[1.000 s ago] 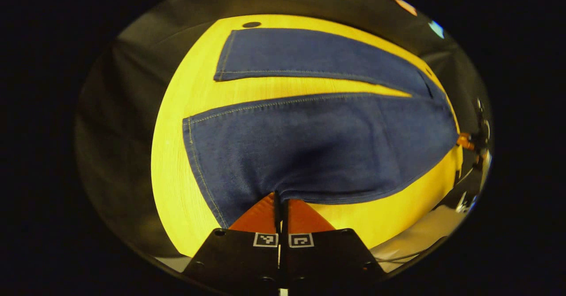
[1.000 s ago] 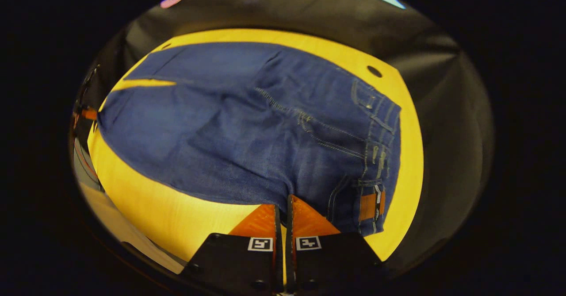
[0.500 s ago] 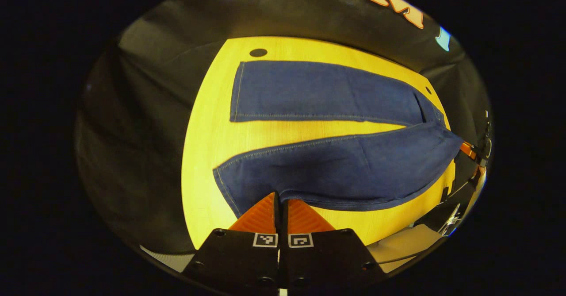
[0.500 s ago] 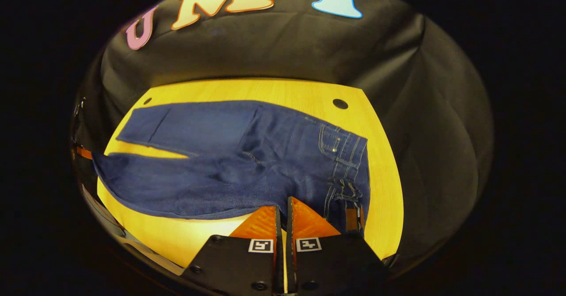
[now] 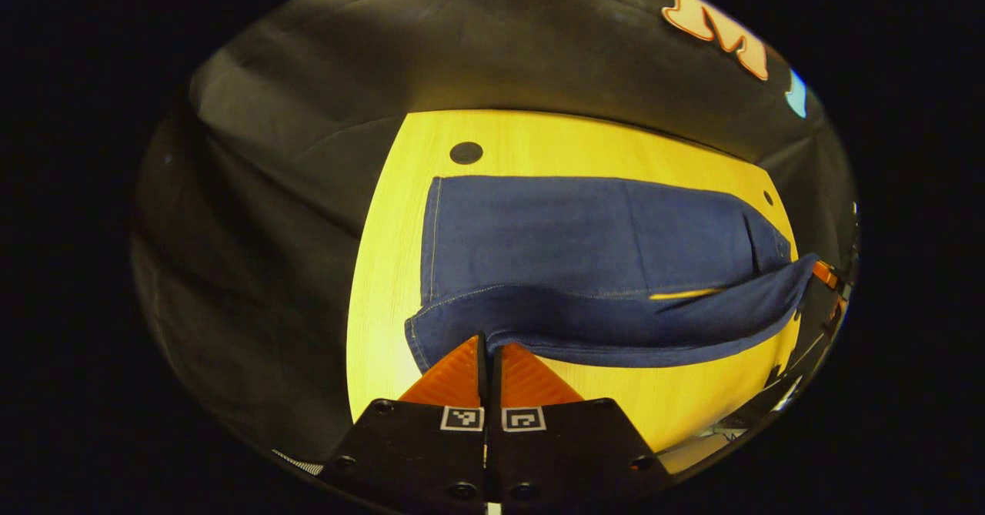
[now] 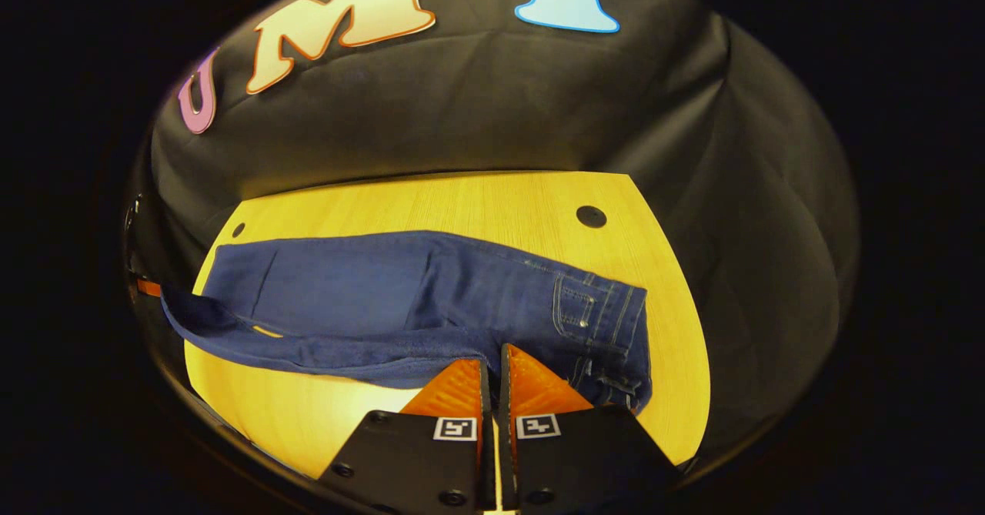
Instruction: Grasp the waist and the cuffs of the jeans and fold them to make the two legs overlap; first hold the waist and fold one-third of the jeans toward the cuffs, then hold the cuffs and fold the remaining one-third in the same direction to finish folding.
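Observation:
Blue jeans (image 5: 585,245) lie on the yellow table (image 5: 385,284). In the left gripper view my left gripper (image 5: 486,338) is shut on the near leg close to its cuff and holds that edge above the far leg, which lies flat. In the right gripper view the same jeans (image 6: 385,299) show their waist at the right, with a pocket and belt loops. There my right gripper (image 6: 492,349) is shut on the near edge by the waist, lifted off the table. The other gripper (image 5: 825,272) shows far off at the right rim of the left gripper view.
The table (image 6: 462,199) has a round black hole (image 5: 465,152) near its far corner by the cuffs, and another hole (image 6: 591,216) near the waist end. Black cloth walls close in behind the table and on both sides.
Both grippers have risen and moved toward the far side, carrying the near leg up and over. The yellow gap between the two legs has shrunk to a sliver.

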{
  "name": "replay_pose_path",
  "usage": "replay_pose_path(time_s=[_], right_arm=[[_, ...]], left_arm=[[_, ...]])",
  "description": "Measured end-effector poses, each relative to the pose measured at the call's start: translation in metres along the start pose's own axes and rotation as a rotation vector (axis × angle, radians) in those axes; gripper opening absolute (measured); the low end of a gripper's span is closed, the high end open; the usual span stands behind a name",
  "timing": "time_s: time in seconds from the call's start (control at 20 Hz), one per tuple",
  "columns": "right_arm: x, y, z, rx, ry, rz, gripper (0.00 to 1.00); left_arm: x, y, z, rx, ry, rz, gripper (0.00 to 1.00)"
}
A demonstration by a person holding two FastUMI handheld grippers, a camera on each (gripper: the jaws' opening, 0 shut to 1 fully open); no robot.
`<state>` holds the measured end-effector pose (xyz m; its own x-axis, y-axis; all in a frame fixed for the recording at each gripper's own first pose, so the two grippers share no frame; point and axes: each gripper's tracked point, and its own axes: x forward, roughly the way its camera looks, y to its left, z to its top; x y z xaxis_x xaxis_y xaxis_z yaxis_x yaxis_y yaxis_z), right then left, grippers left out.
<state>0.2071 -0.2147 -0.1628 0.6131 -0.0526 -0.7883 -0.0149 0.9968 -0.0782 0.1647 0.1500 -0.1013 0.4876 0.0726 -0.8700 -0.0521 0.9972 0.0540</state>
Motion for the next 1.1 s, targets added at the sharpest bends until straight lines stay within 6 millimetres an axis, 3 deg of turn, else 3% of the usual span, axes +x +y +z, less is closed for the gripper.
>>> replay_pose_path(time_s=[0.1, 0.3, 0.45, 0.6, 0.75, 0.95, 1.05, 1.1], right_arm=[[0.021, -0.001, 0.012, -0.019, 0.014, 0.01, 0.0], [0.062, 0.001, 0.029, -0.044, 0.046, 0.018, 0.05], [0.093, 0.003, 0.033, -0.073, 0.069, 0.008, 0.0], [0.117, 0.003, 0.036, -0.048, 0.077, 0.014, 0.04], [0.132, 0.003, 0.03, -0.003, 0.112, 0.046, 0.08], [0.142, 0.003, 0.027, 0.048, 0.134, 0.076, 0.03], [0.146, 0.004, 0.033, 0.099, 0.125, 0.097, 0.13], [0.148, 0.005, 0.039, 0.137, 0.117, 0.115, 0.13]], left_arm=[[0.013, 0.001, 0.013, -0.02, -0.002, 0.007, 0.0], [0.041, -0.001, 0.039, -0.035, -0.012, 0.033, 0.0], [0.063, -0.002, 0.057, -0.052, -0.024, 0.05, 0.0], [0.083, -0.006, 0.073, -0.059, -0.028, 0.066, 0.0], [0.106, -0.008, 0.078, -0.045, -0.012, 0.077, 0.0], [0.112, -0.019, 0.085, -0.044, -0.003, 0.078, 0.0], [0.113, -0.02, 0.088, -0.053, -0.003, 0.084, 0.0], [0.116, -0.019, 0.09, -0.06, -0.005, 0.083, 0.0]])
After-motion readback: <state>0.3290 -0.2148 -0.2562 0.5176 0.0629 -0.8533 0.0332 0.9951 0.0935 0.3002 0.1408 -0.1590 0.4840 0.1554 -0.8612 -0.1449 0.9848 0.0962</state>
